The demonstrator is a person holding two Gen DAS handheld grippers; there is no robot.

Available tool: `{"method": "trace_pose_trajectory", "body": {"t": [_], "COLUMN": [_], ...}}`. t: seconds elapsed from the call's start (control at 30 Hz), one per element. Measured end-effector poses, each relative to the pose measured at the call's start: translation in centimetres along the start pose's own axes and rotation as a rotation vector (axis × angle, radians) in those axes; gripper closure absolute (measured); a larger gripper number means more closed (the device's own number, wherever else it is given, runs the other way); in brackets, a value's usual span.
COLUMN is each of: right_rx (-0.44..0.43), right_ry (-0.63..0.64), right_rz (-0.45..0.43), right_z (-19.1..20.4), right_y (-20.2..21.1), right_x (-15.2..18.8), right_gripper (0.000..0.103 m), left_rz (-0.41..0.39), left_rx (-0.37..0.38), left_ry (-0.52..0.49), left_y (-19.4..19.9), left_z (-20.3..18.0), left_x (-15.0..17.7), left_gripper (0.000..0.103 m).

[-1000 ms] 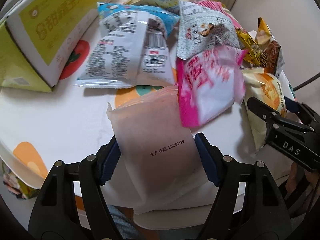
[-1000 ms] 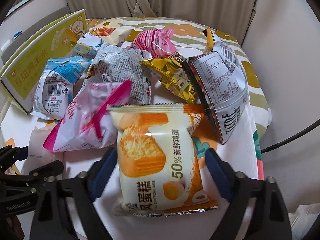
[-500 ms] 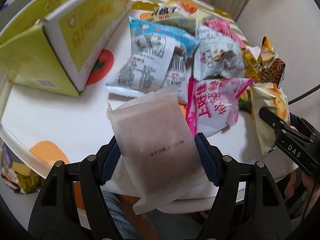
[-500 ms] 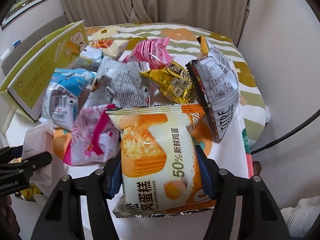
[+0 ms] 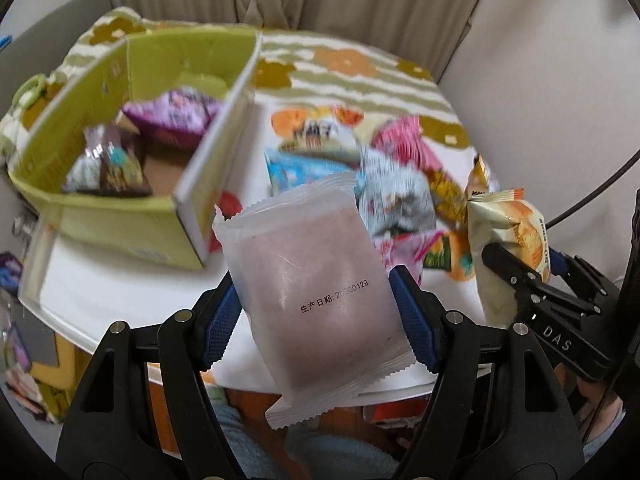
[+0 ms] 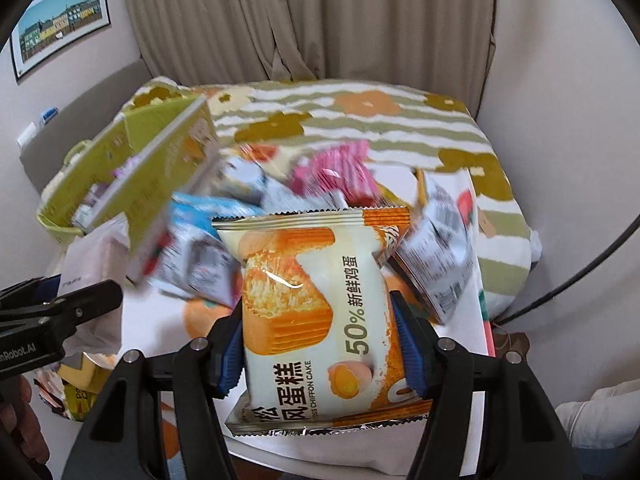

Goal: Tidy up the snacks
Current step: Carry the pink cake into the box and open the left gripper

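Both packets now up off the table since a second ago; right jaws, then wide apart, now clamped.
Left gripper closed on the frosted pink packet, blue pads pressing both edges, packet tilted in the air near the open green box; right gripper closed on the chiffon cake packet, upright between the pads; loose snack pile on the table beyond, blurred; a few snacks lie in the box.
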State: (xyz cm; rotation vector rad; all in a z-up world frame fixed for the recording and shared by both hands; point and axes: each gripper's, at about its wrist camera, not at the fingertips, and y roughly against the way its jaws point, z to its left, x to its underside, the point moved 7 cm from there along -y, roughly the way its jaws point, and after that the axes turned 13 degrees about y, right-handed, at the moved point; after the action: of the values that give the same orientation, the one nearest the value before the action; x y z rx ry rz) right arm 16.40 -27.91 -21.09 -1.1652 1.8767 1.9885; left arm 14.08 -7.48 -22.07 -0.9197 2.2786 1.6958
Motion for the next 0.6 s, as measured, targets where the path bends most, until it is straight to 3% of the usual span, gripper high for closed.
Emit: {"method": "trace_pose_trajectory", "body": {"t": [0.37, 0.6], "right_rx": [-0.039, -0.055], "right_ry": [0.026, 0.013], "right_rz": [-0.123, -0.151], "right_z": [7.9, 13.7], "right_y": [1.4, -0.8], "right_x": [-10.0, -15.8], "right_gripper": [0.044, 0.044], "left_rz": [-0.085, -0.077], "left_rx": [0.023, 0.014], "left_ry": [-0.026, -0.07], "left_y": [4.8, 4.3], "left_z": [6.0, 11.3], "left_x": [-10.4, -17.0], "left_gripper": [0.034, 0.034]}}
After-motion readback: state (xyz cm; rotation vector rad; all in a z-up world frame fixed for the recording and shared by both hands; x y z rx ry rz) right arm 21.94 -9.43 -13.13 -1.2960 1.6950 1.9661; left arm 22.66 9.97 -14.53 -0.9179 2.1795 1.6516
